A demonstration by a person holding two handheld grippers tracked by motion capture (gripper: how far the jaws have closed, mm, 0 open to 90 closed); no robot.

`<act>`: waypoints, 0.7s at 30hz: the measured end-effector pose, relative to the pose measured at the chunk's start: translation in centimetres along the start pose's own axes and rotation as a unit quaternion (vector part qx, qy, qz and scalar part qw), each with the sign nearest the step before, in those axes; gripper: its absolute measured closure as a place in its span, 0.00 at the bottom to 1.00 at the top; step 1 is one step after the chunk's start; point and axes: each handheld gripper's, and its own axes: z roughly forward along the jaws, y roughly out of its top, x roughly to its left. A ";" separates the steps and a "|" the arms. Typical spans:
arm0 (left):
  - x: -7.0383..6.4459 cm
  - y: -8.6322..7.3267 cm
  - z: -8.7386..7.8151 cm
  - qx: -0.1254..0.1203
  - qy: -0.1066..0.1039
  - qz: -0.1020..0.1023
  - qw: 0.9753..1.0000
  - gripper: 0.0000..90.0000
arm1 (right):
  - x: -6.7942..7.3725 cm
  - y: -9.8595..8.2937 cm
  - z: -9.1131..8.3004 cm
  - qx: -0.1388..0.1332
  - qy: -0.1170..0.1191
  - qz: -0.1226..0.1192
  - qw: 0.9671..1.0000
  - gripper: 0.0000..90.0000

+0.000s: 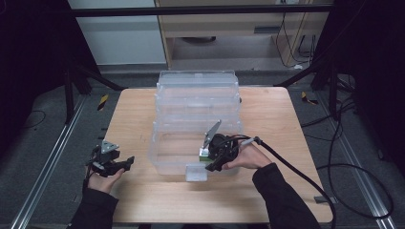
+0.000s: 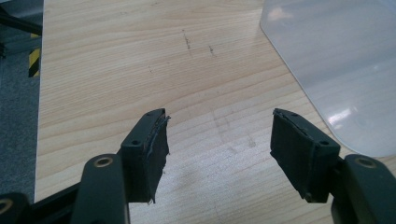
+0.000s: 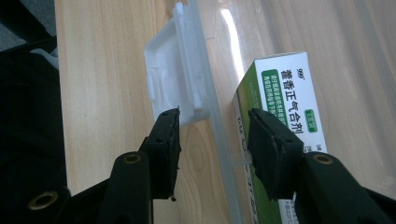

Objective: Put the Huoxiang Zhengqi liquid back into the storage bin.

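Desk [image 1: 143,114]; clear bin [image 1: 198,102]; green-and-white box [image 3: 280,93] inside its near wall. Our right gripper [image 3: 212,140] straddled that wall, jaws released; left gripper [image 2: 219,140] idle, released. We judged: lift clear before withdrawing.

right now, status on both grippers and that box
Left gripper open, idle over bare table. Right gripper open, straddling bin wall by latch. Green-white box inside bin, unheld.

The lower part of the green-and-white box [image 3: 280,112] is cut off at the bottom edge and partly hidden behind the right gripper [image 3: 212,140]; its small print is unreadable.
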 end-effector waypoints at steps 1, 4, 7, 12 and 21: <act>0.0 0.0 0.0 -0.001 0.000 0.001 1.000 0.40 | 0.0 0.0 0.0 -0.001 -0.001 0.001 1.000 0.60; 0.0 0.0 -0.1 -0.003 -0.001 0.000 1.000 0.40 | 0.0 -0.1 0.2 -0.001 -0.001 0.001 1.000 0.61; 0.0 0.1 -0.1 -0.003 -0.002 0.001 1.000 0.40 | 0.0 0.0 0.3 -0.001 -0.001 0.002 1.000 0.61; 0.1 0.3 -0.4 -0.009 -0.002 0.001 1.000 0.40 | -0.1 0.1 0.6 0.006 0.001 0.002 1.000 0.63; 0.3 0.3 -0.5 -0.011 -0.002 -0.001 1.000 0.40 | -0.2 0.3 0.9 0.012 -0.001 0.002 1.000 0.67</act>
